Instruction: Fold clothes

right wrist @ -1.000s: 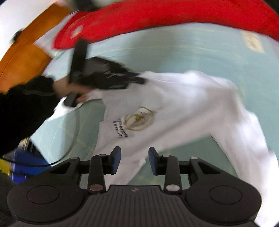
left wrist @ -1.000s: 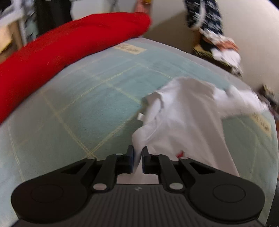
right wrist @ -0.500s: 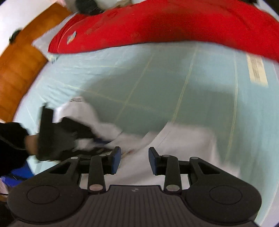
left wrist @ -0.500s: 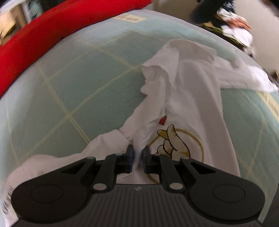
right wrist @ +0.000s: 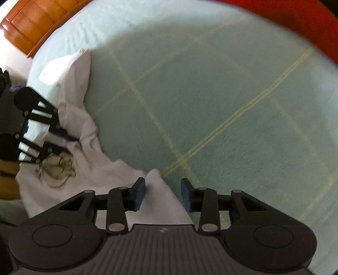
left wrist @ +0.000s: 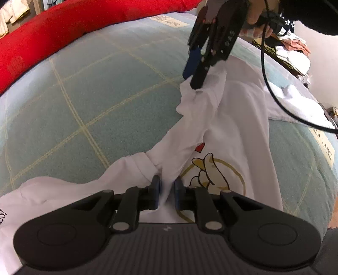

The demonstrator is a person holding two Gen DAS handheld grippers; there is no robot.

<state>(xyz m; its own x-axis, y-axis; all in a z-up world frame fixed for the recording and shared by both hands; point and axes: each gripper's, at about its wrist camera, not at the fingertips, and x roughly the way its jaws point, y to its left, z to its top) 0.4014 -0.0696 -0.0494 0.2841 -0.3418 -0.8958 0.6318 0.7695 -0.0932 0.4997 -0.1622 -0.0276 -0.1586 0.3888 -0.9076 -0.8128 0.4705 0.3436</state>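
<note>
A white T-shirt (left wrist: 238,118) with a yellow hand print (left wrist: 211,173) lies crumpled on the pale green bed cover (left wrist: 95,101). My left gripper (left wrist: 166,189) is shut on a bunched fold of it near the print. My right gripper (left wrist: 191,81) comes down from above onto the shirt's far edge. In the right wrist view the right gripper (right wrist: 162,193) is open, with a corner of the T-shirt (right wrist: 157,186) lying between its fingers. There the left gripper (right wrist: 69,143) shows at the left, pinching the cloth beside the print (right wrist: 57,167).
A long red cushion (left wrist: 63,31) runs along the bed's far side. A pile of clothes (left wrist: 291,52) sits beyond the bed at the right. A black cable (left wrist: 272,93) hangs over the shirt from the hand (left wrist: 255,14) that holds the right gripper. Brown wooden furniture (right wrist: 36,23) stands past the bed's corner.
The right gripper has swung down to the shirt's far corner and into the left wrist view. The left gripper keeps its hold, and the shirt has spread out to show the print.
</note>
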